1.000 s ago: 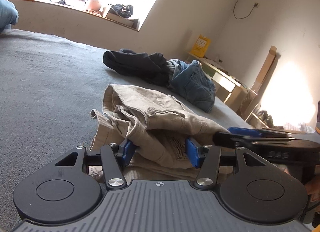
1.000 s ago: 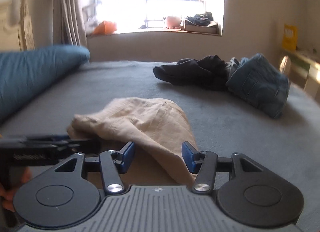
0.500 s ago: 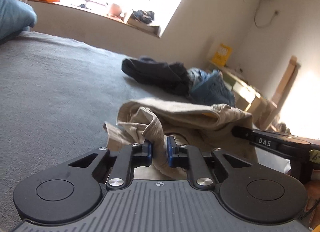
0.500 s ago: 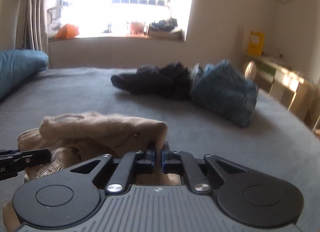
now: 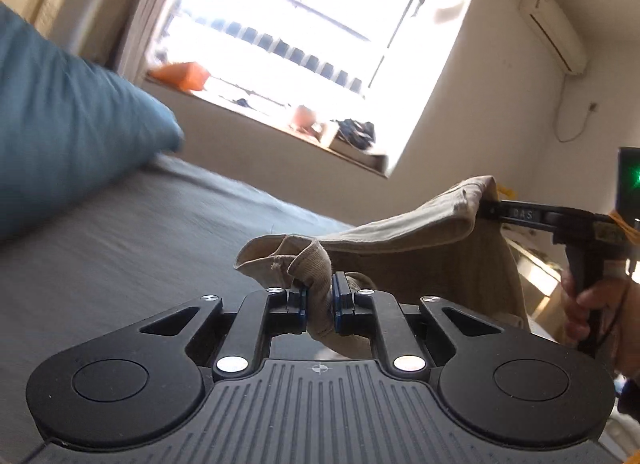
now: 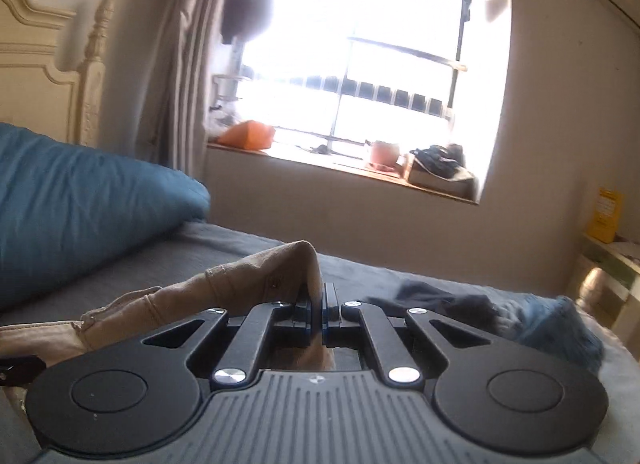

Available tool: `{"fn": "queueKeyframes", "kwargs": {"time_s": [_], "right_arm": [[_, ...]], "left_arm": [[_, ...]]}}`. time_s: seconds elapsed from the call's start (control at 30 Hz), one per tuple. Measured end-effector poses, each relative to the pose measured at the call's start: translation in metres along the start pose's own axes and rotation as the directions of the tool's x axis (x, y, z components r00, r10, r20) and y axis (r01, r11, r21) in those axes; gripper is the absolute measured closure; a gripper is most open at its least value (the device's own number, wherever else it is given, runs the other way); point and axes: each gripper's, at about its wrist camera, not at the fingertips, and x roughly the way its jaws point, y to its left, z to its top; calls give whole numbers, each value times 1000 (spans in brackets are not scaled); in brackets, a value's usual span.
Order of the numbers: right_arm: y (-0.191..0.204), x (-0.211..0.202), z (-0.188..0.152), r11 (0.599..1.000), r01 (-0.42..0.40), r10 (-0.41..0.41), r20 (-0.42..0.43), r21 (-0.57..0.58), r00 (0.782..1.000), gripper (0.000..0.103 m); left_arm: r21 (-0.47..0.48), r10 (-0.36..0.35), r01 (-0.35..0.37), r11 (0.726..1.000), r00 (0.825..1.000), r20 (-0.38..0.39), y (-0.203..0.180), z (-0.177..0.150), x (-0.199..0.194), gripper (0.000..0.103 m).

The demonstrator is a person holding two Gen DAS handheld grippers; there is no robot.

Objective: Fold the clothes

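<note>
Beige trousers (image 5: 420, 248) hang lifted above the grey bed (image 5: 120, 232), stretched between both grippers. My left gripper (image 5: 319, 298) is shut on a bunched edge of the trousers. My right gripper (image 6: 318, 310) is shut on another edge of the trousers (image 6: 240, 288); it also shows at the right of the left wrist view (image 5: 490, 208), pinching the raised corner. The cloth below the grippers is hidden by their bodies.
A blue pillow (image 6: 80, 200) lies at the bed's left by a cream headboard (image 6: 48, 64). A dark garment and blue jeans (image 6: 532, 324) lie on the bed to the right. A windowsill (image 6: 360, 172) holds clutter. A shelf (image 6: 612, 260) stands at right.
Both grippers closed on the beige trousers and lifted them off the bed. The views tilted upward toward the window.
</note>
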Motion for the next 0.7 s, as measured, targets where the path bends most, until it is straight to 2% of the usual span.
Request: {"fn": "queueKeyframes", "kwargs": {"time_s": [0.1,0.2,0.3,0.4,0.43,0.5,0.6,0.7], "right_arm": [[30,24,16,993,-114,114,0,19,994,100],[60,56,22,977,-211,213,-43,39,976,100],[87,92,16,956,-280,289,-122,82,950,100],[111,124,7,938,-326,344,-199,117,918,100],[118,131,3,935,-332,351,-216,122,911,100],[127,142,-1,933,-336,357,-227,127,906,100],[135,158,-2,930,-335,363,-236,152,901,99],[128,173,-2,915,-333,382,-225,229,896,99]], "left_arm": [[16,123,-123,992,992,11,28,12,-23,93],[24,253,-253,967,967,-6,58,17,-40,93],[26,362,-362,932,927,-95,88,7,-40,93],[12,435,-444,896,871,-228,115,-12,-27,93],[14,452,-463,886,856,-251,121,-16,-25,93],[27,476,-486,874,843,-252,126,-15,-23,93],[44,507,-513,857,827,-241,122,-13,-20,93],[53,528,-530,846,821,-219,118,-6,-21,93]]}}
